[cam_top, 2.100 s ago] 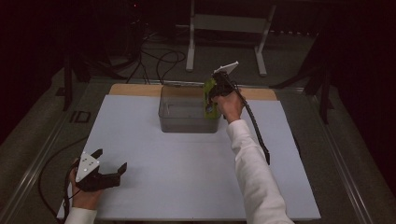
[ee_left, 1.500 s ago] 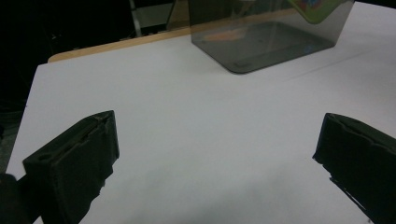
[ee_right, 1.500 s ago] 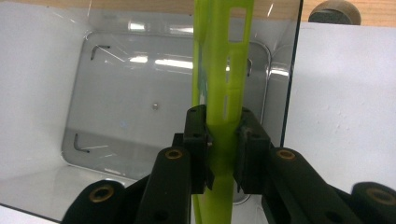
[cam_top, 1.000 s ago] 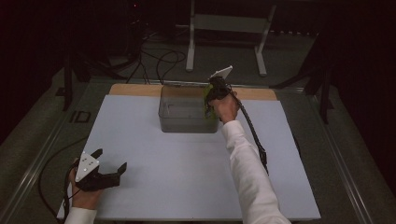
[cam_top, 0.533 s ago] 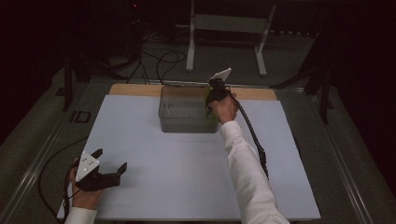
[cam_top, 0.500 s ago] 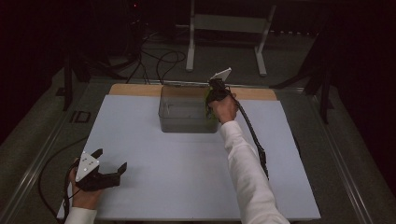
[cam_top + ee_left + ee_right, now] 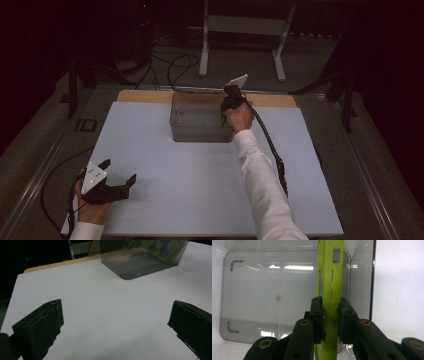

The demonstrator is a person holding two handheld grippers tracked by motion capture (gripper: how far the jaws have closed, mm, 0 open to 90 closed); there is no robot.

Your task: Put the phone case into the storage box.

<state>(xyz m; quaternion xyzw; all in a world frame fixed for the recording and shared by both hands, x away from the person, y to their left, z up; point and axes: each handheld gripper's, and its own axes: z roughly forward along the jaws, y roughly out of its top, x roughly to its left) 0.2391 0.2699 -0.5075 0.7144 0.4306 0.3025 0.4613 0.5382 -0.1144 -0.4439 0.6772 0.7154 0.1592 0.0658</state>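
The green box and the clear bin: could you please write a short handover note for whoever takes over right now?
Right gripper: shut on the green box, held edge-up inside the clear bin, near its right wall.
Left gripper: open, holding nothing, at the near left of the white table.
Done: box brought into the bin.
Left: likely set it down, release and withdraw.

A dark room — grey floor (image 7: 260,65) beyond the white table (image 7: 190,180), cables (image 7: 170,62) strewn behind it, a white 2-legged stand (image 7: 242,25) farther back.
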